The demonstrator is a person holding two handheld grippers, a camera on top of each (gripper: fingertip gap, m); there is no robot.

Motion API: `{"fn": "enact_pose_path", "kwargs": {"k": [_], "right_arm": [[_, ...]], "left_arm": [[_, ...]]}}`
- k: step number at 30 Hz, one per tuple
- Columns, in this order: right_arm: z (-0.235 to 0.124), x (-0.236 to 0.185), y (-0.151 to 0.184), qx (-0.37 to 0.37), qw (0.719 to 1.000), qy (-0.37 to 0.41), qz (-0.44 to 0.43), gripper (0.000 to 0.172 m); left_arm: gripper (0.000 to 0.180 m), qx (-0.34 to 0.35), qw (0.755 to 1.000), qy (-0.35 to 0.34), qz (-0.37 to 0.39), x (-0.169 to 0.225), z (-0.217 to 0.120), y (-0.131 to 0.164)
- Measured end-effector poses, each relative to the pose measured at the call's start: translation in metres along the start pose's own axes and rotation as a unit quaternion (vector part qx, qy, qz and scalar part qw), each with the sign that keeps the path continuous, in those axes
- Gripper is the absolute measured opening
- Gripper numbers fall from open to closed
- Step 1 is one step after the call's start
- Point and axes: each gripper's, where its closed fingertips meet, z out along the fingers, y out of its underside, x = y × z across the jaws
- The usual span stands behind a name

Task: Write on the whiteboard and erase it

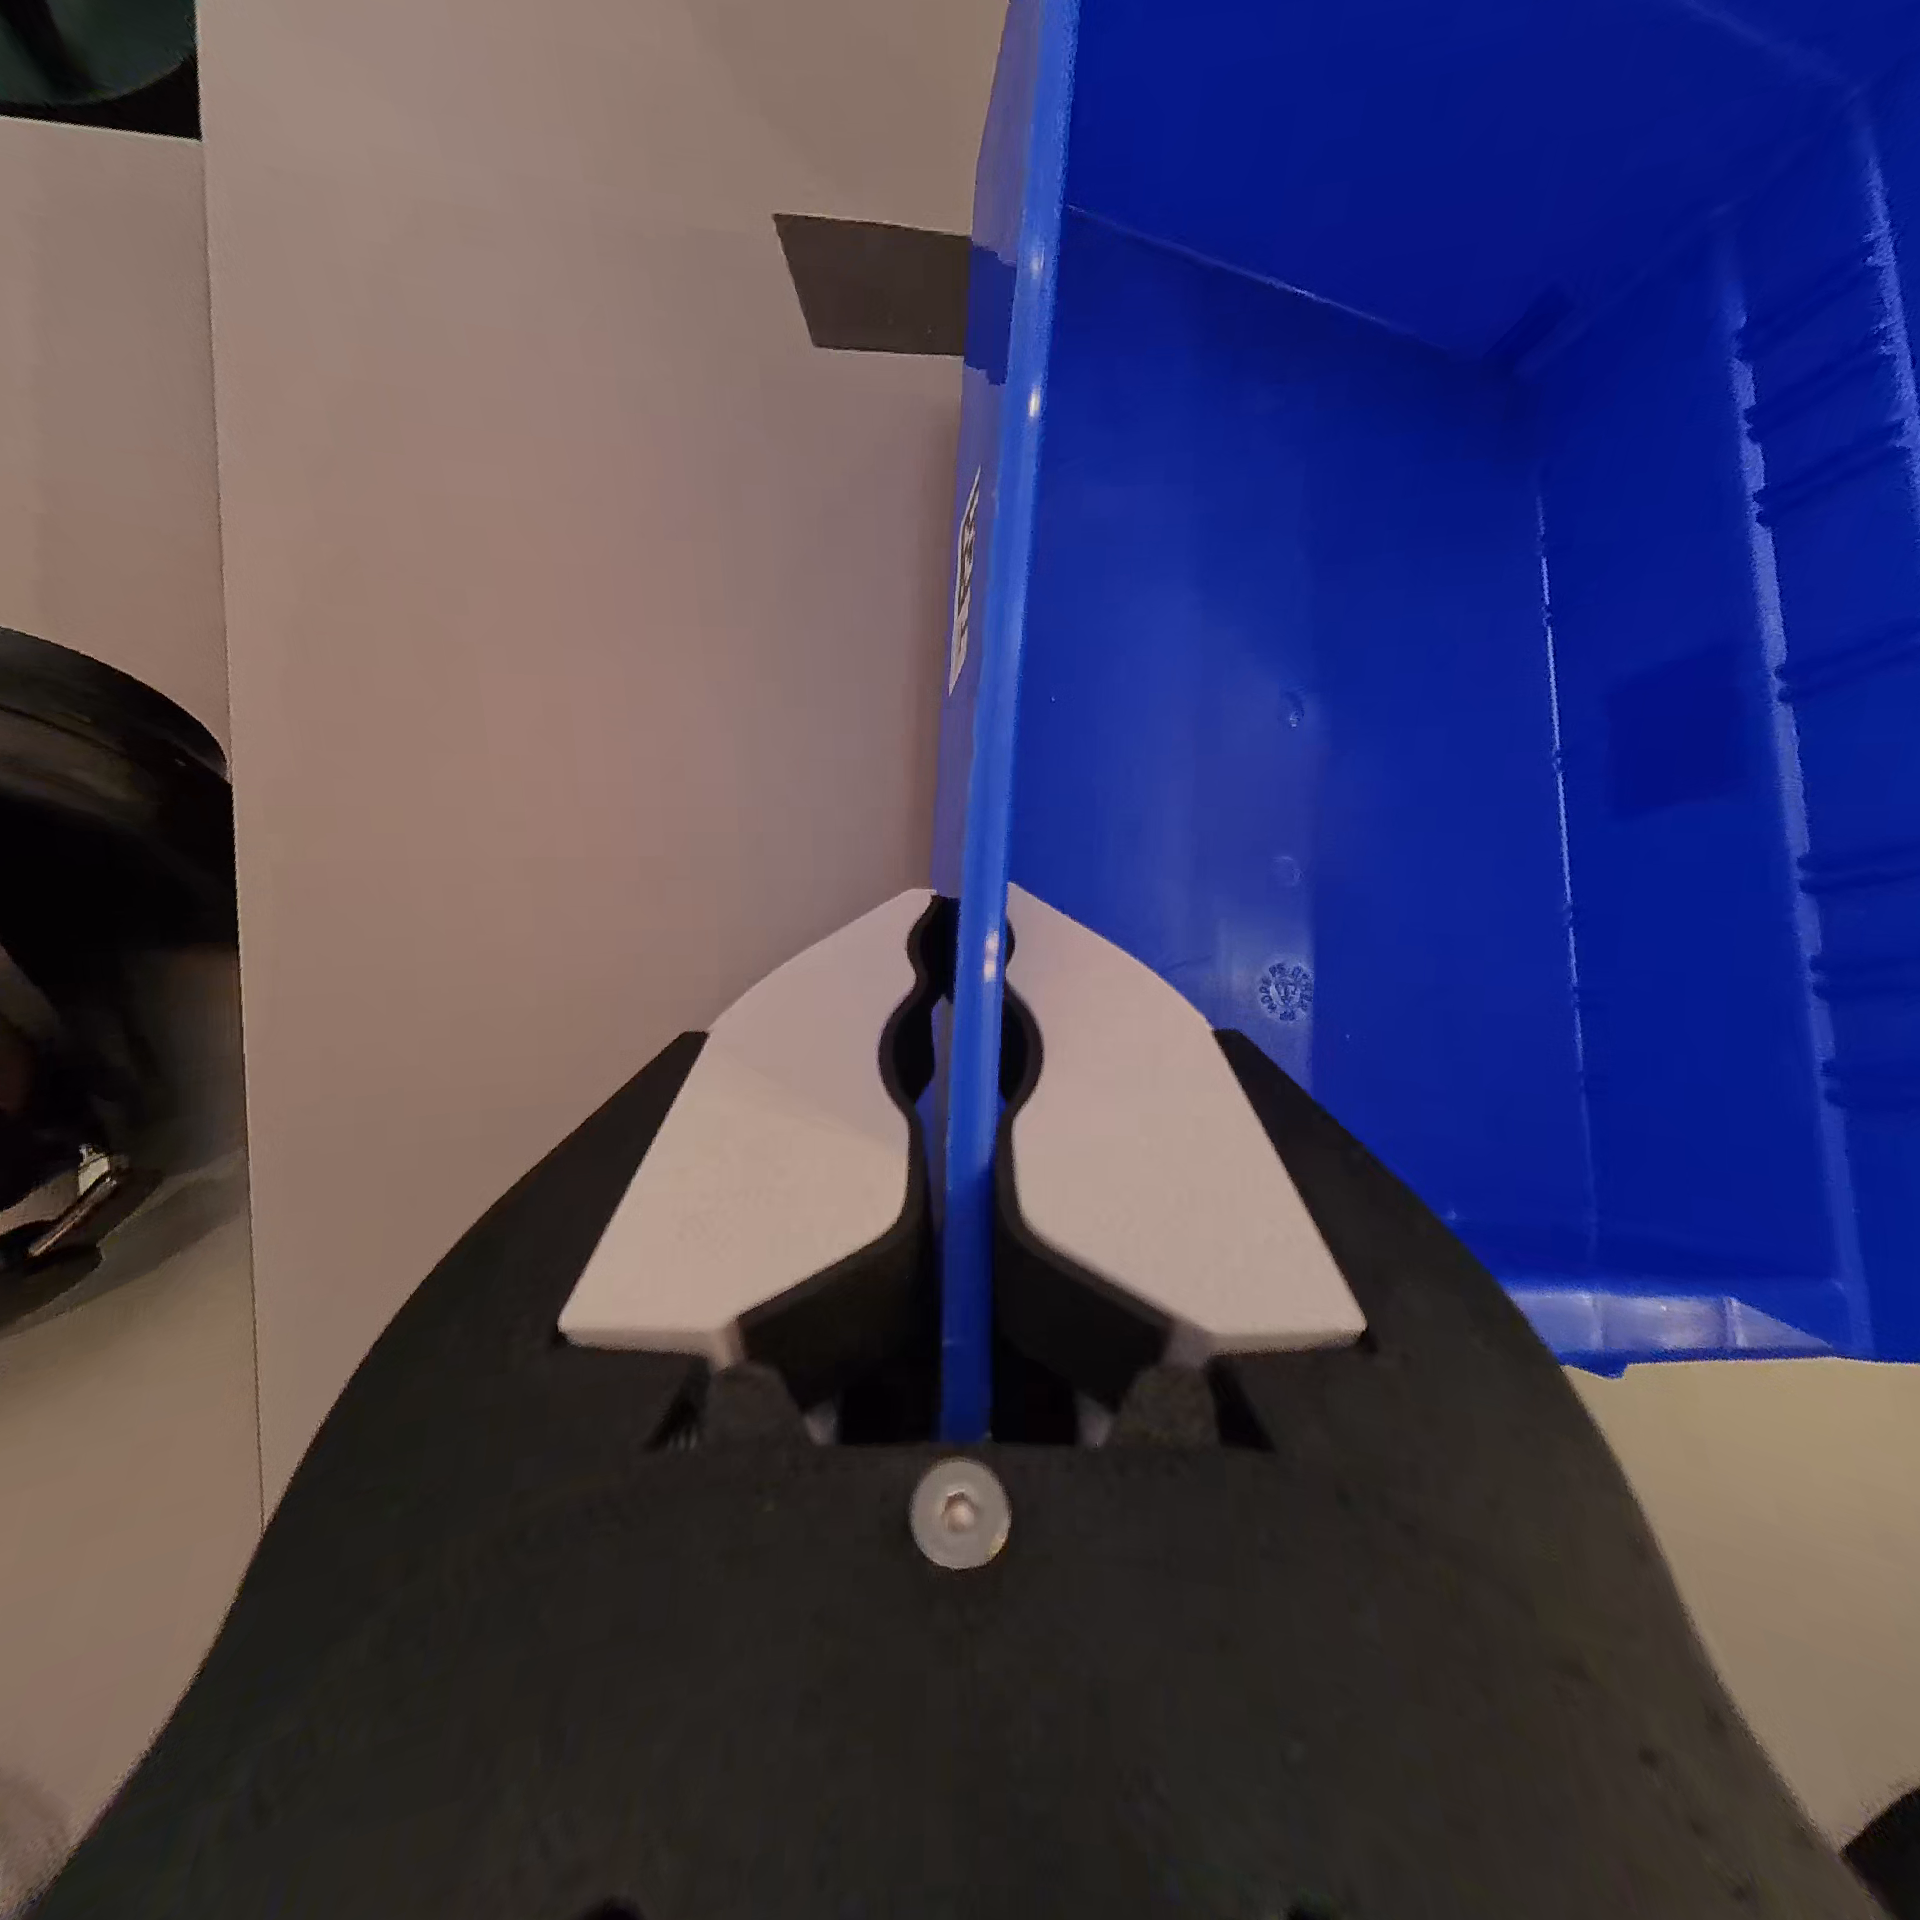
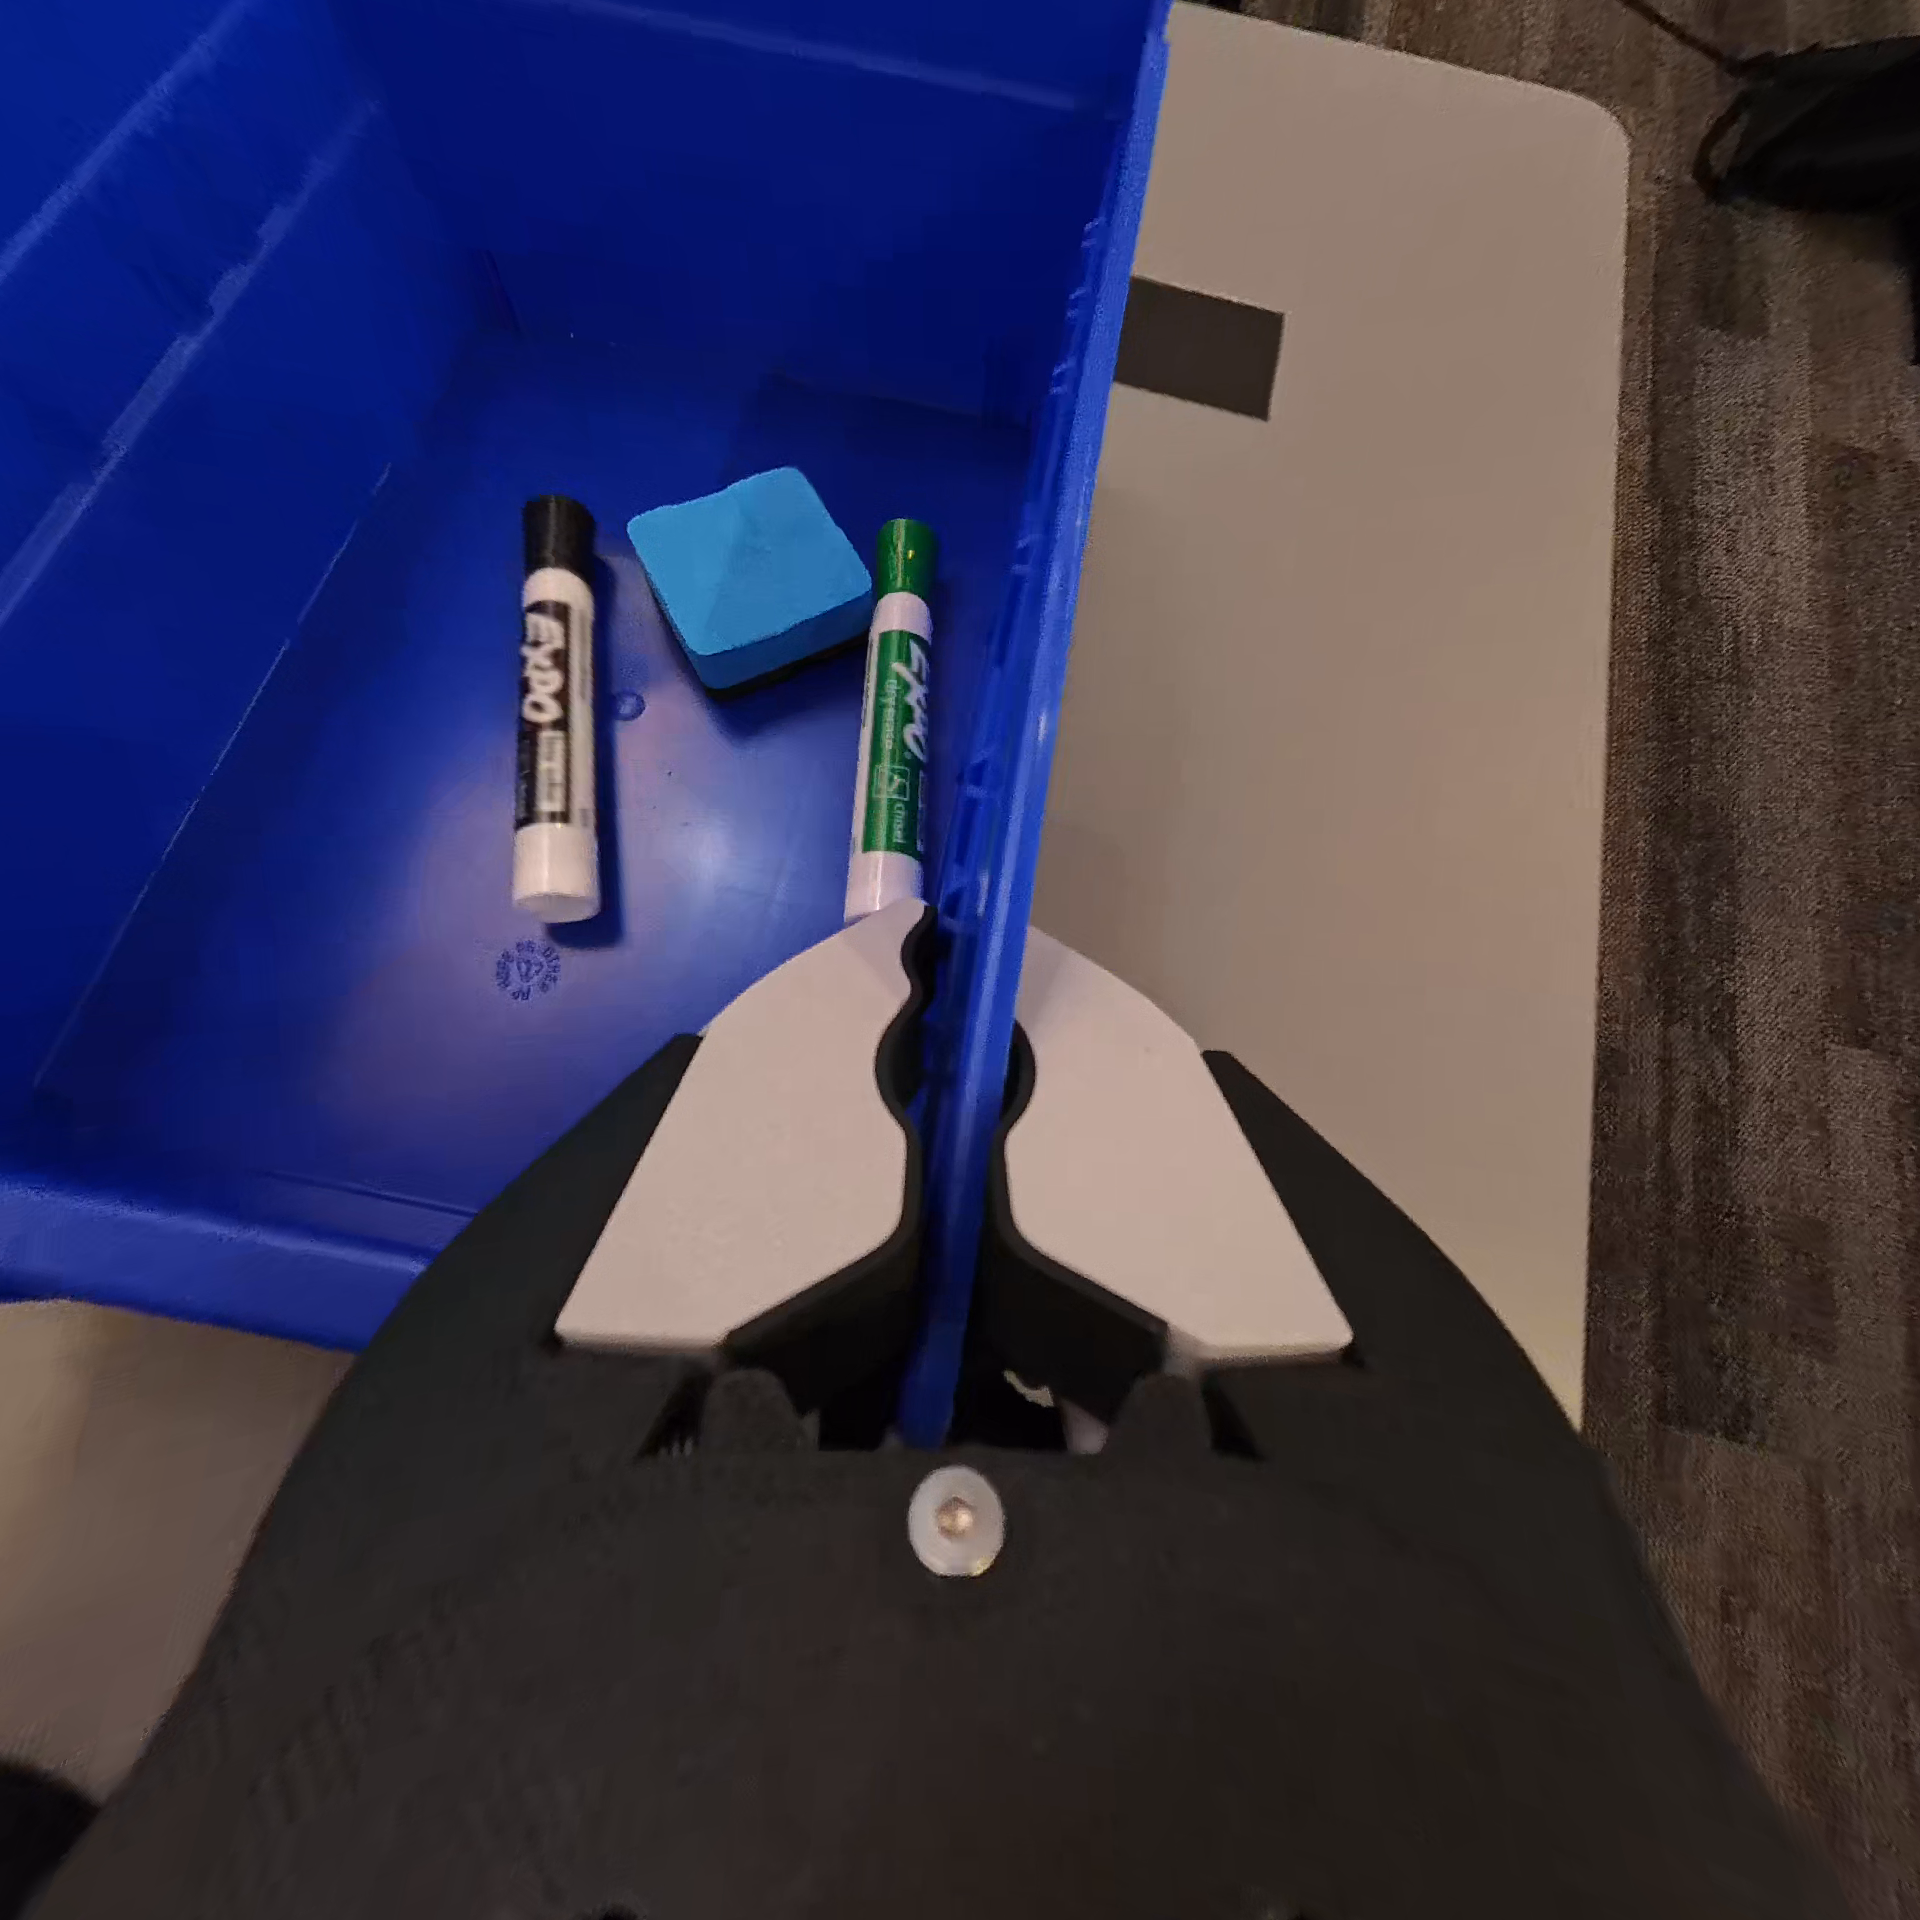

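Observation:
A blue plastic bin (image 1: 1351,623) stands on a white table (image 1: 571,623). My left gripper (image 1: 971,935) is shut on the bin's left wall rim (image 1: 997,623), one finger inside and one outside. My right gripper (image 2: 961,940) is shut on the bin's right wall rim (image 2: 1081,468) in the same way. In the right wrist view the bin (image 2: 312,520) holds a black marker (image 2: 556,707), a blue eraser block (image 2: 750,587) and a green marker (image 2: 894,717), all lying on its floor. No whiteboard shows.
Black tape patches lie on the table beside the bin (image 1: 873,286) (image 2: 1200,348). The table's right edge (image 2: 1600,727) borders dark carpet (image 2: 1766,935). A dark round object (image 1: 94,935) sits at the left past the table's edge. Across from one pair of fingers to the other is roughly 90 cm.

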Motion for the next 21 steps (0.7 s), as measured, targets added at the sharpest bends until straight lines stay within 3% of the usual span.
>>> {"fn": "enact_pose_path", "kwargs": {"k": [21], "right_arm": [[-0.070,-0.124,0.035,-0.029,0.994,-0.088,-0.056,0.004]], "left_arm": [[0.005,0.058,0.997,0.045,0.012,0.049,-0.076,0.021]]}}
